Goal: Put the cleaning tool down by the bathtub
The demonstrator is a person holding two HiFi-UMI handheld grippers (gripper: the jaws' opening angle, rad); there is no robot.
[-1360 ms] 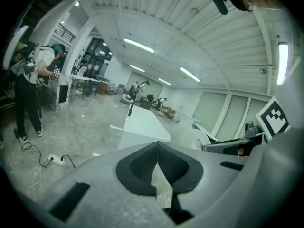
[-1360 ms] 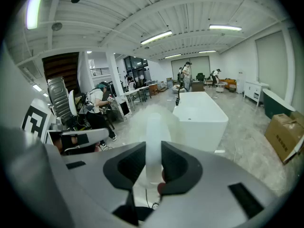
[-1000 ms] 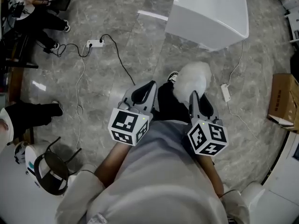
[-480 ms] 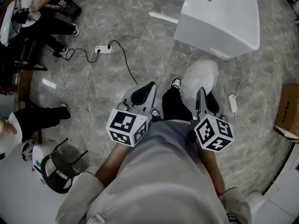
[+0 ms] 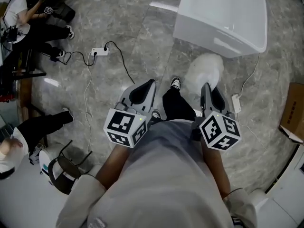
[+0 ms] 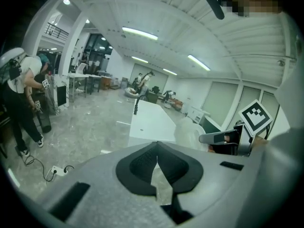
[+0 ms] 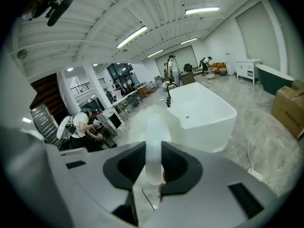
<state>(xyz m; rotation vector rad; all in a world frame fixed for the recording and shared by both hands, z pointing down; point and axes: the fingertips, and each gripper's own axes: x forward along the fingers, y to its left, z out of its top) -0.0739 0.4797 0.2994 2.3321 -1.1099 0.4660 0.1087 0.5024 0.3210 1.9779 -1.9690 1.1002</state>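
My right gripper [image 5: 209, 90] was clamped on the pale handle of the cleaning tool [image 5: 204, 69]. The tool's fluffy white head stuck out past the jaws toward 12 o'clock, and as far as I could judge it was off the marble floor [image 5: 133, 32]. I took the grip on the handle to be deliberate: it left the soft head free to land first. The bathtub [image 5: 223, 13] stood at 1 o'clock from me, with the tool head near its closest wall but apart from it, so the tool was not yet put down. My left gripper [image 5: 141, 90] had its jaws together on nothing and rode at 9 o'clock of the right one, I judged simply to stay clear. A white plug block [image 5: 235, 103] and its cable lay at 3 o'clock of the tool head, and I reckoned they should be avoided when setting it down.
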